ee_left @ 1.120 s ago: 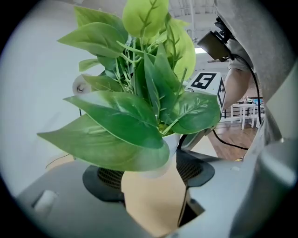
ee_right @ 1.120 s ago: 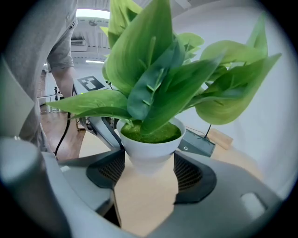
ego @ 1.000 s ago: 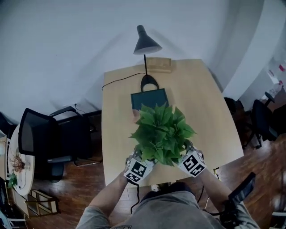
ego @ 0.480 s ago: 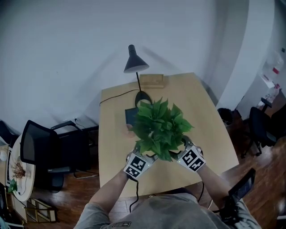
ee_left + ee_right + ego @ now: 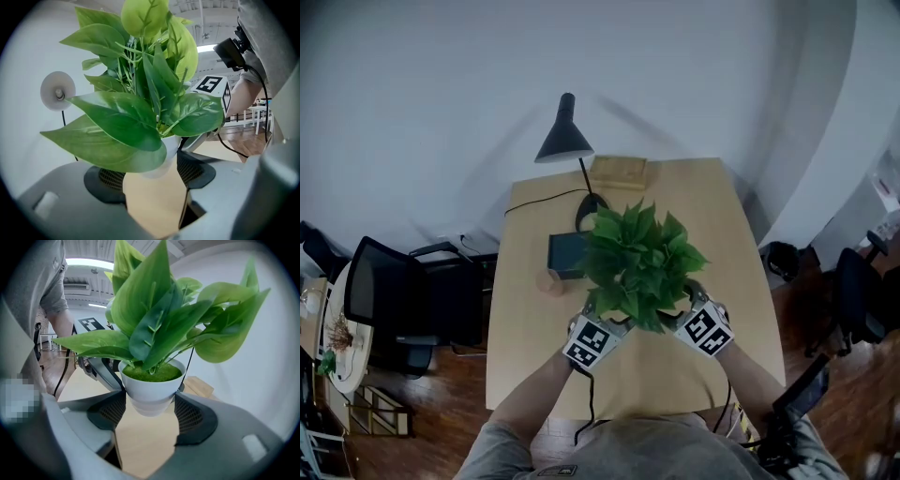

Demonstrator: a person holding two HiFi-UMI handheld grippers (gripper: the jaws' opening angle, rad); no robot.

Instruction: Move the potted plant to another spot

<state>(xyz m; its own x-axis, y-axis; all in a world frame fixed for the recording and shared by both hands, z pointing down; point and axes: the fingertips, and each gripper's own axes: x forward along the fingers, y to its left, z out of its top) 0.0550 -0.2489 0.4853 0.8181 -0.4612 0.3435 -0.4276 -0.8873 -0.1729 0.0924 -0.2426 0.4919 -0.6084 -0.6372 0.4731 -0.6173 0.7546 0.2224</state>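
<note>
I hold the potted plant (image 5: pixel 639 265) between both tools, over the near half of the pale wooden table (image 5: pixel 722 234), roughly midway between its left and right edges. My right gripper (image 5: pixel 150 404) is clamped on the white pot (image 5: pixel 150 389): the round wall sits between the two dark mesh pads and touches each of them, with green moss showing at the rim. My left gripper (image 5: pixel 154 161) takes the same pot from the opposite side. Its right pad lies against the wall, while a broad drooping leaf (image 5: pixel 112 136) covers the left one, so I see contact only on the one side. From above, the foliage spreads over both sets of jaws and hides the pot entirely; only the two marker cubes show, one at each side. Just beyond the plant lies a dark book (image 5: pixel 565 255), with a small round object (image 5: pixel 549 281) beside it. A black desk lamp (image 5: pixel 565 141) stands behind, near a wooden block (image 5: pixel 619 172) at the far edge. A black chair (image 5: pixel 389 295) stands left of the table.
</note>
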